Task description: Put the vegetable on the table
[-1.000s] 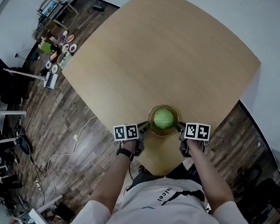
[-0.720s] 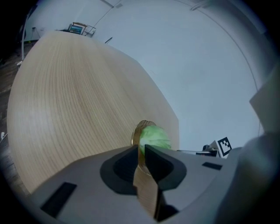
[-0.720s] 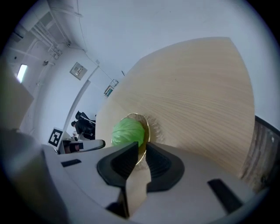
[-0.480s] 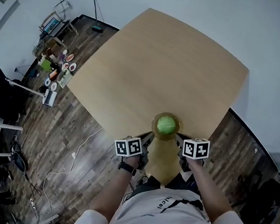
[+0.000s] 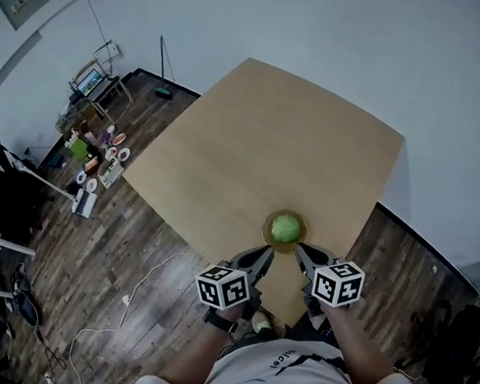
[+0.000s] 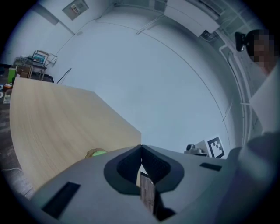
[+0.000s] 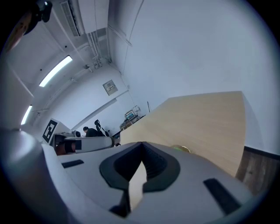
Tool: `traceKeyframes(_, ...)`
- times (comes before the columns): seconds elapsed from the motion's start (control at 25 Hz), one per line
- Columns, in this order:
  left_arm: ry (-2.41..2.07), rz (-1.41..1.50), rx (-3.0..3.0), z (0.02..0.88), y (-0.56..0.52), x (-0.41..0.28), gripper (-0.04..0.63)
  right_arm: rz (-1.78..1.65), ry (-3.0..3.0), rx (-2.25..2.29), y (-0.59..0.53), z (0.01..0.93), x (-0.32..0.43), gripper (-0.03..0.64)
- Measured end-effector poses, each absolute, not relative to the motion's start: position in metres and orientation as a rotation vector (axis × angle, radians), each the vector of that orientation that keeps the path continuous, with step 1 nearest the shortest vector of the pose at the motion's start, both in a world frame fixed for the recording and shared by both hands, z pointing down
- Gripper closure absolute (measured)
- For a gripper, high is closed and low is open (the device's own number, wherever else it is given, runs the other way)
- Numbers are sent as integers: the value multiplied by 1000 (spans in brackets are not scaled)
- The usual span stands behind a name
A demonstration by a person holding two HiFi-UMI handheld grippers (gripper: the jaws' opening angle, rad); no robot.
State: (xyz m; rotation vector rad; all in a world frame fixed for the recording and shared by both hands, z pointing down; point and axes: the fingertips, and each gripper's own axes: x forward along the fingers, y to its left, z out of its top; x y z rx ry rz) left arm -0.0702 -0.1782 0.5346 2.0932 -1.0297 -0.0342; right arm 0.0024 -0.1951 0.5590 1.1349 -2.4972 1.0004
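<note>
A round green vegetable sits in a shallow brownish bowl near the front edge of the wooden table. My left gripper and right gripper hover just in front of the bowl, one on each side, apart from it. Both are shut with nothing between the jaws. In the left gripper view the left gripper hides most of the vegetable. In the right gripper view only a sliver of the bowl shows past the right gripper.
The table stands on a dark wood floor with a white cable lying on it. Small clutter and a rack lie at the far left. A white wall runs behind the table. A broom leans by the wall.
Both grippers have drawn back from the bowl's sides toward the person and stand shut. The head view has tilted up. The vegetable stays in the bowl.
</note>
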Motion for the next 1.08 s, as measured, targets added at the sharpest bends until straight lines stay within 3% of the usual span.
traceKeyframes(0.48,-1127,-97,2278,454,-148,-78,581,765,-2718,1247,-166,469,3,603)
traceKeyframes(1.08,-1140,-109,2305,449,-135,-87,581,718,-2747,1260,-155,460,-10,603)
